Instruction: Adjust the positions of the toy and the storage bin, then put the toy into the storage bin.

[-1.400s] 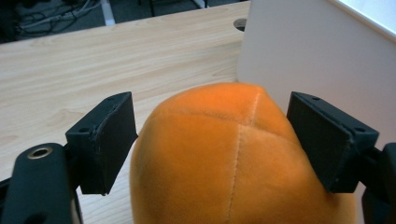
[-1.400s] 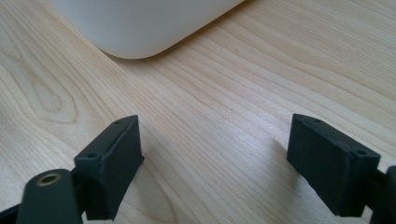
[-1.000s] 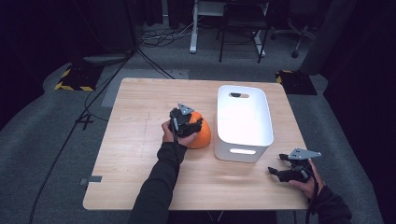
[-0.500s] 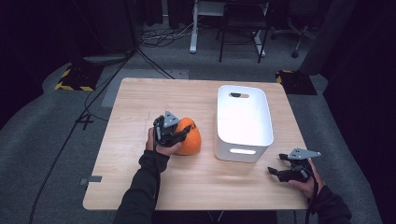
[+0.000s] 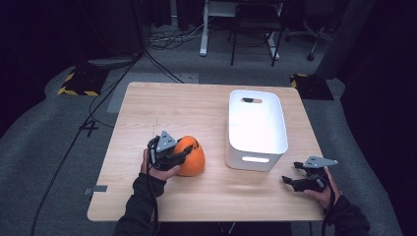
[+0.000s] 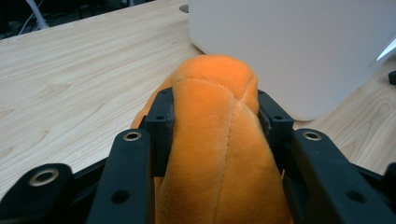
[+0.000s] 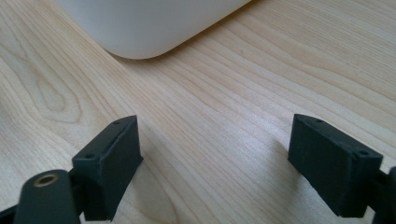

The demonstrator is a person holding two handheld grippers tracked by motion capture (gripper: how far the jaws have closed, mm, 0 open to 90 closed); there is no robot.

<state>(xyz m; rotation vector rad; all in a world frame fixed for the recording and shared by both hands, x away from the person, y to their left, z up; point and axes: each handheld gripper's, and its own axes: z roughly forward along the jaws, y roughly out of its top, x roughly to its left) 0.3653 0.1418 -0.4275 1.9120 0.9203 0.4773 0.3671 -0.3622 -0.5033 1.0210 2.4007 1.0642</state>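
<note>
An orange plush toy (image 5: 191, 156) rests on the wooden table (image 5: 196, 113), left of a white plastic bin (image 5: 255, 129). My left gripper (image 5: 173, 155) is shut on the plush from its left side. In the left gripper view the two black jaws squeeze the soft orange plush toy (image 6: 219, 140) between them, with the white bin (image 6: 299, 51) behind it. My right gripper (image 5: 294, 178) hovers low over the table's front right corner, near the bin's front right corner. In the right gripper view its jaws stand wide apart over bare wood (image 7: 219, 135), nothing between them.
The bin (image 7: 149, 23) stands upright with a handle slot in its near wall. Beyond the table lie grey floor, cables, a chair (image 5: 253, 29) and yellow-black marked blocks (image 5: 78, 81). Bare wood lies left and behind the plush.
My left gripper has dragged the plush toward the table's near left, away from the bin. The right gripper has stayed in place.
</note>
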